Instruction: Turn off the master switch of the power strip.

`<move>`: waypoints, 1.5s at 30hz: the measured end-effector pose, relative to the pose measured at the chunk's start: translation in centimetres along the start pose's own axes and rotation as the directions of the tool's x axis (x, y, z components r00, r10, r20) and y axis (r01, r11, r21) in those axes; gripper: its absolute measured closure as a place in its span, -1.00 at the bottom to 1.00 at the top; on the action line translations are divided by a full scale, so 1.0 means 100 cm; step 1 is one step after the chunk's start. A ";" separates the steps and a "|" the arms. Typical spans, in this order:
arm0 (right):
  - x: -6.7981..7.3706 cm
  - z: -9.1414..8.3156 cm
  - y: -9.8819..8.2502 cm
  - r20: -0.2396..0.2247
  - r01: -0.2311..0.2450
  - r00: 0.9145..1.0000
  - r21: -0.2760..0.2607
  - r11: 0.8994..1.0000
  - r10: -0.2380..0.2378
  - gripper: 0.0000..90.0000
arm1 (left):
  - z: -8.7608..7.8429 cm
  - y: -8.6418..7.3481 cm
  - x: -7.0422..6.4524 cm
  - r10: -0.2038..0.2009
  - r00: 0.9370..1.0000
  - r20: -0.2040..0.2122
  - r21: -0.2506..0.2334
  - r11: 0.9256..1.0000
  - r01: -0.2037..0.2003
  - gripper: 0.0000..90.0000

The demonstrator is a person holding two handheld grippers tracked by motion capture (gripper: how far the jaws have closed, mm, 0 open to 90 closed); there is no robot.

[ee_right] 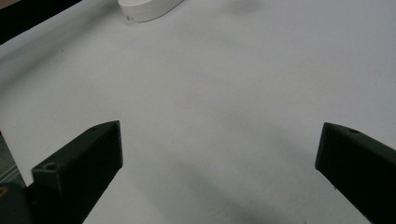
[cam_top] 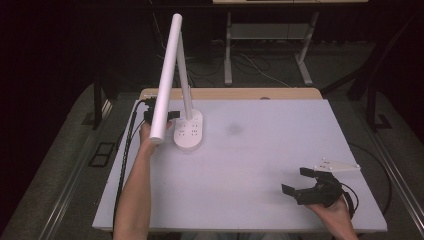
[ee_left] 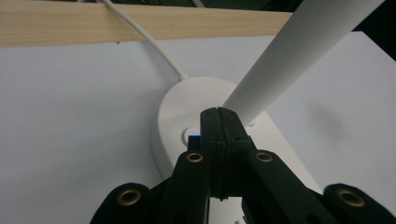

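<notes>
A white desk lamp stands at the table's back left, with an oval base [cam_top: 189, 134] and a long white head bar [cam_top: 166, 80] slanting up over it. My left gripper [cam_top: 167, 116] sits just left of the base, partly hidden behind the bar. In the left gripper view its jaws are shut [ee_left: 218, 116] with nothing between them, tips down at the base [ee_left: 187, 100] beside a small round button [ee_left: 188, 134] with a blue glow. Whether they touch it I cannot tell. My right gripper [cam_top: 296, 180] rests open near the front right corner, jaws wide over bare table [ee_right: 219, 144].
The white table top [cam_top: 250, 165] has a wooden strip [cam_top: 230, 93] along its far edge. The lamp's white cord [ee_left: 144, 39] runs back over that strip. Black cables [cam_top: 127, 145] trail along the left edge. The lamp's base [ee_right: 147, 9] shows far off in the right gripper view.
</notes>
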State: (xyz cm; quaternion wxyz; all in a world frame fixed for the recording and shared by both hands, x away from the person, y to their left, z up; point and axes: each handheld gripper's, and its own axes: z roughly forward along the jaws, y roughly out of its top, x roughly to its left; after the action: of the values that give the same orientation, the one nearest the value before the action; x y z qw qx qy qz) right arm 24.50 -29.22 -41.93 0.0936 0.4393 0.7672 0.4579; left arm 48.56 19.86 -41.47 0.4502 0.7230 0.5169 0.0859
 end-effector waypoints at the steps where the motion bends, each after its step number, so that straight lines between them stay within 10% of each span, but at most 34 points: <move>1: 0.000 0.000 0.000 0.002 0.007 1.000 -0.003 1.000 -0.007 -1.00 | 0.001 -0.001 0.001 -0.003 1.000 -0.001 0.000 1.000 0.003 1.00; 26: -0.001 0.000 -0.001 0.002 0.004 1.000 0.000 1.000 -0.004 -1.00 | 0.019 -0.008 0.011 -0.074 0.997 0.010 -0.020 0.997 0.074 1.00; 45: 0.000 -0.001 -0.001 0.001 0.004 1.000 -0.001 1.000 -0.004 -1.00 | 0.022 -0.009 0.002 -0.080 0.995 -0.057 -0.012 0.997 0.079 1.00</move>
State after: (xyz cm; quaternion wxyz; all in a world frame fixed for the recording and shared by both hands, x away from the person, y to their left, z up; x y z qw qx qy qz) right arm 24.36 -29.33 -41.94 0.0952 0.4379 0.7678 0.4579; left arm 49.38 18.84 -43.47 0.4418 0.6969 0.5575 0.0914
